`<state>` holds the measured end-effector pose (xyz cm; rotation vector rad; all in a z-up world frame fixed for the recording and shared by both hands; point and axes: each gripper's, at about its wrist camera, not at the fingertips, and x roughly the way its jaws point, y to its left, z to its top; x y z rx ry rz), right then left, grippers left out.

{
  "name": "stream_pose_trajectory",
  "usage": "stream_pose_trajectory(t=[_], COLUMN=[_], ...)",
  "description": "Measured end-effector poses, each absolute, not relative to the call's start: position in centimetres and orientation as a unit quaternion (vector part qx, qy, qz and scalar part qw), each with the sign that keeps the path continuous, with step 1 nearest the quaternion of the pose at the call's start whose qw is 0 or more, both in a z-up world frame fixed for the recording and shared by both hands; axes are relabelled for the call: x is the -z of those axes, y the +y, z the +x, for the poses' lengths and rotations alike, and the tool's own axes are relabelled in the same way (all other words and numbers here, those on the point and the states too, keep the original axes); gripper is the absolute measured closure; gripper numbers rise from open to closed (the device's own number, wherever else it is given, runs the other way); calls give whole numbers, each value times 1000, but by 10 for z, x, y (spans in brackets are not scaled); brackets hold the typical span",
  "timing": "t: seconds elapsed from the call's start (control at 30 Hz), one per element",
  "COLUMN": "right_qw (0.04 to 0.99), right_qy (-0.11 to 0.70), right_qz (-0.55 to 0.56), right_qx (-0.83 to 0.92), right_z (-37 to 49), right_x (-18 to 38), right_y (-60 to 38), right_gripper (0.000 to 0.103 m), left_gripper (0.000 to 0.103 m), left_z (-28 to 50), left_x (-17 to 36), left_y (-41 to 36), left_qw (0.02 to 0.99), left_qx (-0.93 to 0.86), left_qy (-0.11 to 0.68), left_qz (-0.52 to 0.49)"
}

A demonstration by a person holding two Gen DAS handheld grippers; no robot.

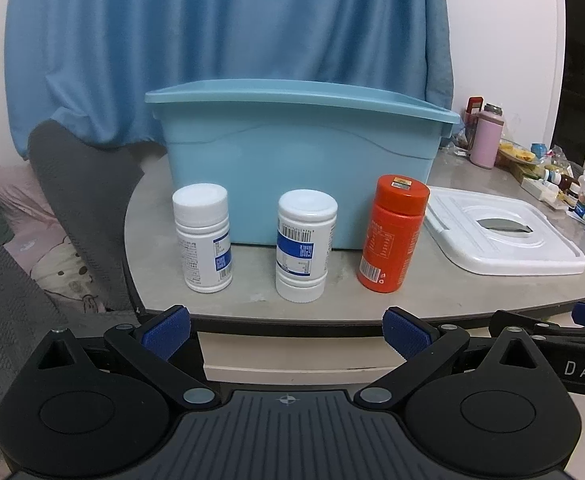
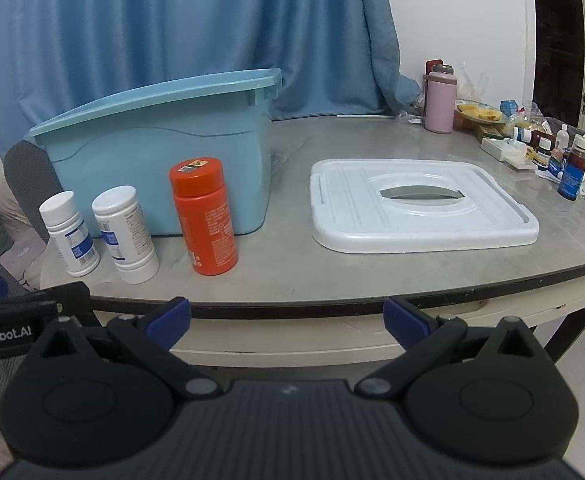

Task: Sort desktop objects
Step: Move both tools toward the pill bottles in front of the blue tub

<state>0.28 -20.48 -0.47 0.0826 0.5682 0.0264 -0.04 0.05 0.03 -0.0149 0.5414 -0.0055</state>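
three bottles upright in row on worktop [image 2: 372,280], just before blue bin [image 1: 292,168]: left white bottle [image 1: 203,238], middle white bottle [image 1: 305,245], orange bottle [image 1: 392,234]; white lid [image 2: 420,204] flat beside bin, leaving bin open; left hand-held gripper [image 1: 286,334] and right hand-held gripper [image 2: 288,322] both spread wide, empty, short of worktop edge; bin interior hidden; labels unreadable.
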Motion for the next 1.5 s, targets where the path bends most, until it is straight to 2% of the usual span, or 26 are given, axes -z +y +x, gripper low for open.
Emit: stream_pose_trajectory(t=[0.53,0.83,1.5], right_qw=[960,965,968], right_qy=[277,259,245], right_qz=[47,31,19], right_qx=[-10,-25,-41], right_z=[2,5,51], right_x=[2,-8,6], right_y=[-204,-188,-162], right_gripper=[0,0,0], left_gripper=[0,0,0], left_z=[-6,-5,34], left_x=[-8,-14,-5], left_y=[3,21,44], left_qw=[965,967,970], left_qx=[0,-1,-26], left_qy=[261,255,240], left_qz=[1,-29,-25])
